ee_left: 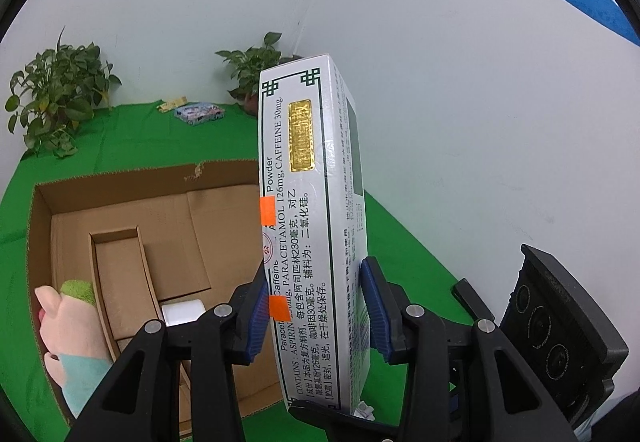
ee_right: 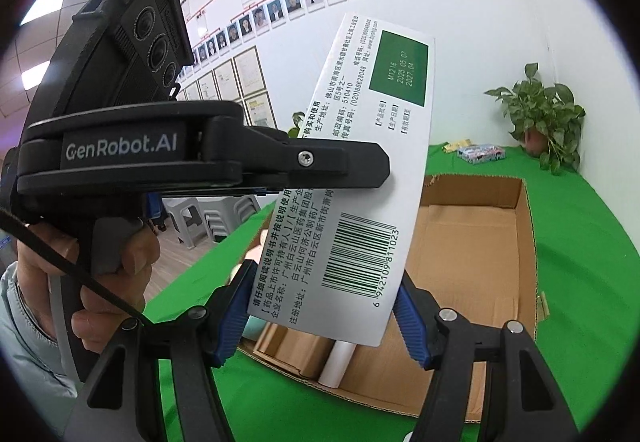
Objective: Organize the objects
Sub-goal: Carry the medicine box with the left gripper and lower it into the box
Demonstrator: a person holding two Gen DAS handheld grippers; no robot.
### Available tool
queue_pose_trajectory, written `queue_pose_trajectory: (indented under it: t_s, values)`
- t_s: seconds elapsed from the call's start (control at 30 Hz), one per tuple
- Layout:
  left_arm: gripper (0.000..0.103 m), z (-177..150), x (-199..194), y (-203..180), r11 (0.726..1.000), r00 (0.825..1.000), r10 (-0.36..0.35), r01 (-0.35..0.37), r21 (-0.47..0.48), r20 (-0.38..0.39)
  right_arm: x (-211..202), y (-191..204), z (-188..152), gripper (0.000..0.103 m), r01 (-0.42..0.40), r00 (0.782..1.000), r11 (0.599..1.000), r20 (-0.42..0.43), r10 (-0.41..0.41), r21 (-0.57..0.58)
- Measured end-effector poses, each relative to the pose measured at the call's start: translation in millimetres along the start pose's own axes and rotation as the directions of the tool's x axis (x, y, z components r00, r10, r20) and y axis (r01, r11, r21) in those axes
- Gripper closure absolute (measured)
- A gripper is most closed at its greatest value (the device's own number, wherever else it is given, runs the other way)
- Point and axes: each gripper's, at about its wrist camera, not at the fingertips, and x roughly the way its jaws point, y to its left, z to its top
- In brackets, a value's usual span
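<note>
A white medicine box [ee_left: 312, 226] with green trim and Chinese text stands upright between the fingers of my left gripper [ee_left: 316, 314], which is shut on it, above the green table. In the right wrist view the same box [ee_right: 360, 177] shows its barcode side, pinched by the left gripper's black finger [ee_right: 320, 161]. My right gripper [ee_right: 324, 314] is open around the box's lower end, its blue pads apart from the sides. Below lies an open cardboard box [ee_left: 160, 209], also seen in the right wrist view [ee_right: 480, 242].
Inside the cardboard box are a smaller cardboard tray [ee_left: 120, 274], a white roll [ee_left: 184, 312] and a pink plush toy [ee_left: 68, 326]. A colourful small packet [ee_left: 200, 113] and two potted plants [ee_left: 56, 97] stand at the table's far edge. A white wall runs along the right.
</note>
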Motion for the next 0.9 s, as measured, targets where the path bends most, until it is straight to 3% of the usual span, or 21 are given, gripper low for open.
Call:
queue_pose_trajectory:
  t_s: [0.47,0.9]
  values:
    - [0.063,-55.0,93.2,68.5,0.992,0.991,-0.026,0.009,-0.128,-0.132,51.6,-37.3,-38.5,0.039,0.000,0.985,0.994,-0.171,0.018,0.106]
    - [0.063,-96.4,145.5,108.3,0.976,0.978,-0.057,0.012,-0.218,-0.202,81.0,-53.4,-70.8,0.039,0.015,0.959,0.987,-0.282,0.031,0.160]
